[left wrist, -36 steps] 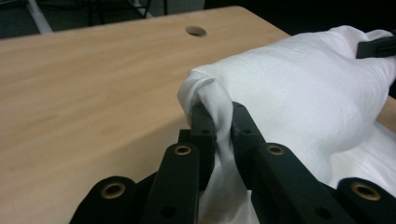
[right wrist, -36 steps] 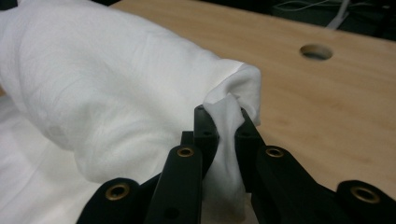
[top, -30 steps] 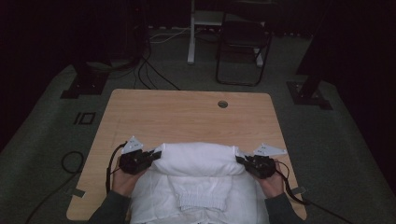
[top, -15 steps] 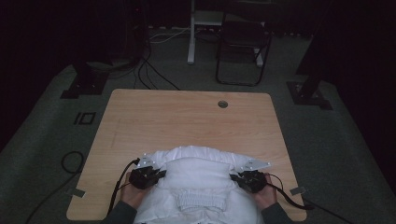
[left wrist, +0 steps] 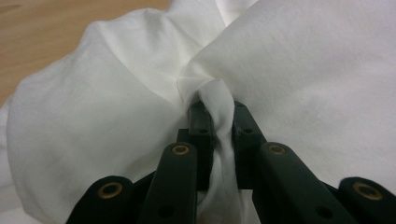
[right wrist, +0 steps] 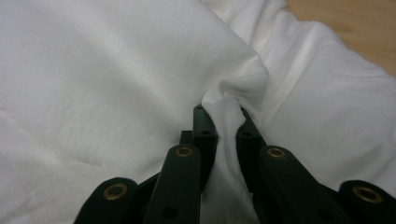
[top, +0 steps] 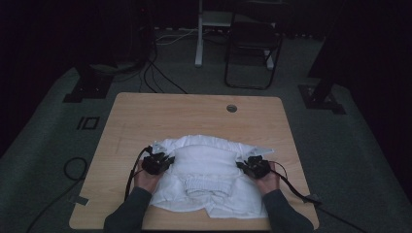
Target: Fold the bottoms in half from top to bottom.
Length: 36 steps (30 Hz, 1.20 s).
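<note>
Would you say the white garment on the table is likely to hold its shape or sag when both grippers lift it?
The white garment would probably sag: it bunches into soft pleats where the left gripper pinches it. It looks light, since the right gripper holds it by a thin pinch of cloth. It seems unlikely to slip, as it lies rumpled on the wooden table.
</note>
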Available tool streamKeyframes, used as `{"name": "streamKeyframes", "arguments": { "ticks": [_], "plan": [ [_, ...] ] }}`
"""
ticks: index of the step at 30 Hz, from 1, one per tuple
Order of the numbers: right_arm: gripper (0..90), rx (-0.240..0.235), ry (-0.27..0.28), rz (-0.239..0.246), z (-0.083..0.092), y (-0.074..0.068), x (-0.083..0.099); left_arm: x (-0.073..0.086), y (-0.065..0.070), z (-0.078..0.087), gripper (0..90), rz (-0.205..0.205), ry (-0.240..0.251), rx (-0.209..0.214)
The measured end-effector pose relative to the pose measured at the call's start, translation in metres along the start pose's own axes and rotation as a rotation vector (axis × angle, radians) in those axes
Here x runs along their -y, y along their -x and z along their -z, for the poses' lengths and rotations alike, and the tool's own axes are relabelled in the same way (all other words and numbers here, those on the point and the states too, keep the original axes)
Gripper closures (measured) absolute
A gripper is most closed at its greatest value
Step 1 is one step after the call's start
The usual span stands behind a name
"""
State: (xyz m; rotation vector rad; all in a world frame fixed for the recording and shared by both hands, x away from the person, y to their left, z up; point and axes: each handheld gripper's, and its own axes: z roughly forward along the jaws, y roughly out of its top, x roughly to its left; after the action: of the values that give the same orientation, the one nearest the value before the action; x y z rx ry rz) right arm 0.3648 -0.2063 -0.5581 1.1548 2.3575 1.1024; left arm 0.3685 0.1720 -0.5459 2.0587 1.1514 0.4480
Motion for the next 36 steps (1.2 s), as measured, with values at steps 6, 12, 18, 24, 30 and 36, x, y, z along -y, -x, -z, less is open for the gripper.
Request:
{"name": "streamKeyframes", "arguments": {
  "ticks": [6, 12, 18, 24, 30, 36],
  "plan": [
    [83.2, 0.071, -0.031, 0.008, -0.022, 0.013, -0.029, -0.020, -0.011, -0.020, 82.7, 0.041, 0.011, -0.048],
    [83.1, 0.078, -0.005, -0.060, -0.036, 0.027, -0.040, -0.031, -0.023, -0.032, 82.7, 0.098, 0.016, -0.049],
    [83.1, 0.079, -0.005, -0.100, -0.043, 0.031, -0.048, -0.035, -0.027, -0.033, 82.7, 0.125, 0.013, -0.041],
    [83.2, 0.055, 0.023, -0.087, -0.029, 0.036, -0.054, -0.042, -0.031, -0.021, 83.5, 0.160, 0.019, -0.024],
    [83.6, 0.059, 0.136, -0.081, 0.007, 0.040, -0.068, -0.065, -0.039, 0.028, 84.1, 0.187, 0.172, 0.017],
    [83.9, 0.067, 0.344, -0.077, 0.062, 0.032, -0.091, -0.081, -0.027, 0.079, 84.2, 0.153, 0.315, 0.078]
  ]
}}
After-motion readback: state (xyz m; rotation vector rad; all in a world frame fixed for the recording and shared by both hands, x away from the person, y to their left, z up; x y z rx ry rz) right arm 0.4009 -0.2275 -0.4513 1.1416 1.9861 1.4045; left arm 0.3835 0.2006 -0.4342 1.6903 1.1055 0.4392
